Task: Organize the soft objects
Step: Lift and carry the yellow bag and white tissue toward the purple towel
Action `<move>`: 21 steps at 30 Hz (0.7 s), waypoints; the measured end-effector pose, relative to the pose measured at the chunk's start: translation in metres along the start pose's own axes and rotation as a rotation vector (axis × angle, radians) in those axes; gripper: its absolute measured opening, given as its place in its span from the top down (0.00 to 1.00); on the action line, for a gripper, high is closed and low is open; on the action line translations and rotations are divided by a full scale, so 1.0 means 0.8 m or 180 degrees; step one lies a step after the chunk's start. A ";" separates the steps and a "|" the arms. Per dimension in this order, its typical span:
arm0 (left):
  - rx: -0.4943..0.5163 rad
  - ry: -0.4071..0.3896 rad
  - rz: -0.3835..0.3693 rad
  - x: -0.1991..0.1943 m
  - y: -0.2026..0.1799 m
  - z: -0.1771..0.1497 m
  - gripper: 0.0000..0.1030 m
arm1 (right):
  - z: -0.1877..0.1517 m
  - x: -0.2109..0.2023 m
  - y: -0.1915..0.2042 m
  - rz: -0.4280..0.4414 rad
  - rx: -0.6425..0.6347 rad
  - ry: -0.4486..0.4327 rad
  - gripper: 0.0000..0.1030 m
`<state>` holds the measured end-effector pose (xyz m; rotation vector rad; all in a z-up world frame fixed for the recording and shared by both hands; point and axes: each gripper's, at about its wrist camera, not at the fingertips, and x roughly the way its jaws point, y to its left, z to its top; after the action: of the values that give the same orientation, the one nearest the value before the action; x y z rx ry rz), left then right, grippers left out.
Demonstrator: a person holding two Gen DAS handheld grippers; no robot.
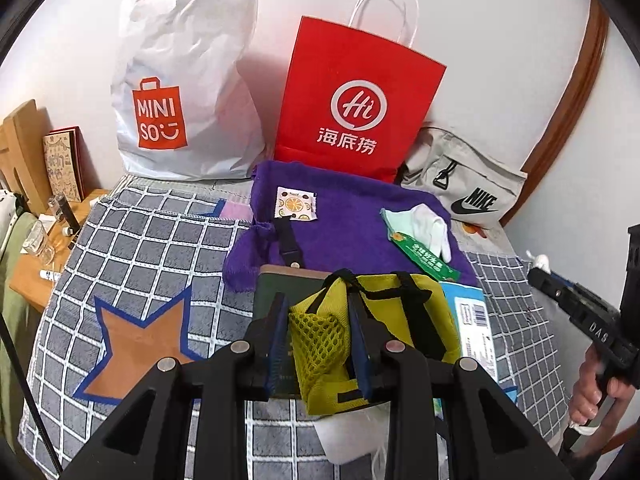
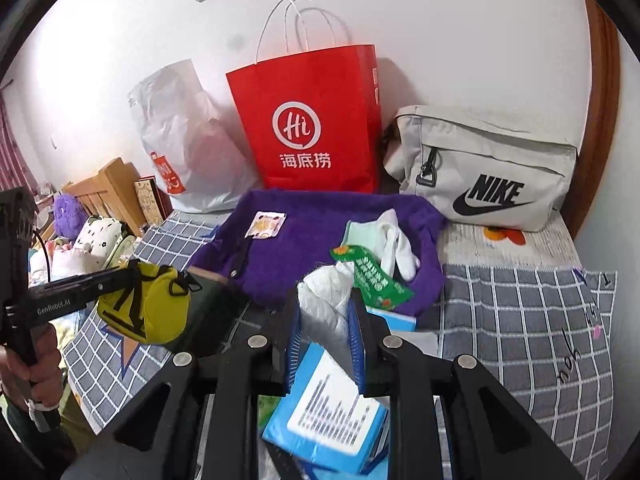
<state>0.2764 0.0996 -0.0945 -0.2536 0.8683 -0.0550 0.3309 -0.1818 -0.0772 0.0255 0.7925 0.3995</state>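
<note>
On a bed under a grey checked blanket, the left gripper has its jaws closed on a yellow fabric mesh-pocket pouch, lifted; the right gripper pinches white tissue above a blue tissue pack. By appearances the sorting is barely begun: white gloves and small packets lie on the purple fleece cloth.

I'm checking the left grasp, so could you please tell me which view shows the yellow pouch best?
The right wrist view: the yellow pouch shows whole from the side, hanging from the left gripper. The left wrist view shows only its mesh pocket and straps, close up and partly hidden.
</note>
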 end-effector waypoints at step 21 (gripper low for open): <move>0.0004 0.0206 0.0069 0.104 0.003 0.061 0.73 | 0.067 0.130 -0.014 0.0337 0.0018 0.0267 0.79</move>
<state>0.3673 0.0987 -0.1272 -0.2421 0.9353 -0.0439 0.4375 -0.1481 -0.1127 0.0565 0.8774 0.5009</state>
